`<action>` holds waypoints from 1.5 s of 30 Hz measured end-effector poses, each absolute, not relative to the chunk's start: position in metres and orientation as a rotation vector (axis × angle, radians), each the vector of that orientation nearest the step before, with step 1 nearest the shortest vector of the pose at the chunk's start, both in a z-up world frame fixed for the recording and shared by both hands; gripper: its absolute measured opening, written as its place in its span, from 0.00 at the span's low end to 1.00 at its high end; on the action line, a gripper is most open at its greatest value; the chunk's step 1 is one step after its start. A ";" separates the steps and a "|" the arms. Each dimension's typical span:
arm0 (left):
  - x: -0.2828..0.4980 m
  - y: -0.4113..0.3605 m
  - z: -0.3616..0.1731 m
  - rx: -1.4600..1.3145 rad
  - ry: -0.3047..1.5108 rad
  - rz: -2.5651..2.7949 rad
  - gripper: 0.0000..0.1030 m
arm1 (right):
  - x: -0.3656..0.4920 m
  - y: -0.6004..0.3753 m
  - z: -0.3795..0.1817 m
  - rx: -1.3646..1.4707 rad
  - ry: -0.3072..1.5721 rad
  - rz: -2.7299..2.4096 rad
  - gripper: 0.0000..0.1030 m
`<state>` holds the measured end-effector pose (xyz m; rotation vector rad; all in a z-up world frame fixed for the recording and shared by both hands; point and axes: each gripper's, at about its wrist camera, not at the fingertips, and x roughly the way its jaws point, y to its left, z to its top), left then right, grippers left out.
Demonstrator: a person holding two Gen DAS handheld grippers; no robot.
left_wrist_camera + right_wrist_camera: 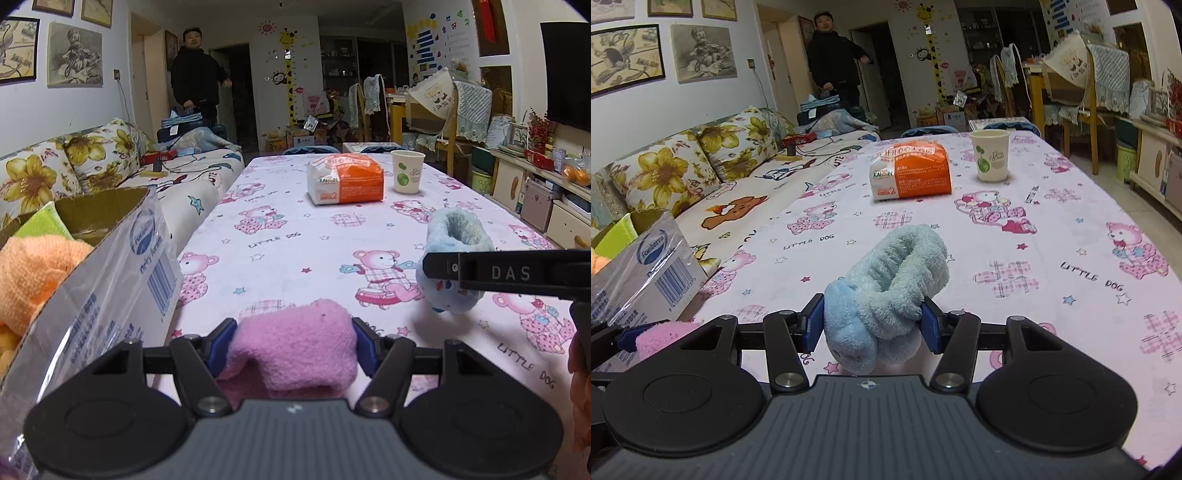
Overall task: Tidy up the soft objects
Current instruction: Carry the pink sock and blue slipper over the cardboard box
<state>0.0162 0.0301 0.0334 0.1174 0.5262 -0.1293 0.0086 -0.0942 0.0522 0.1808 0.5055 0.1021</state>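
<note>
Pink sock clamped in left hand-held gripper; right hand-held gripper grips blue slipper.

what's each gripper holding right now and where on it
Left gripper clamps the pink fluffy sock across its folded middle. Right gripper clamps the light blue fluffy bootie by its sides.

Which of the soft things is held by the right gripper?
The fluffy light-blue slipper, between the right gripper pads; the pink cloth is in the left gripper.
</note>
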 end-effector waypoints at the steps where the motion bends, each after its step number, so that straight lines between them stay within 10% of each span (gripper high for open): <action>1: 0.015 0.030 0.034 0.118 0.522 -0.131 0.63 | 0.008 -0.095 0.052 0.178 0.504 0.101 0.64; 45: -0.042 0.067 0.096 0.019 0.318 -0.228 0.63 | -0.032 -0.072 0.066 0.133 0.502 0.118 0.64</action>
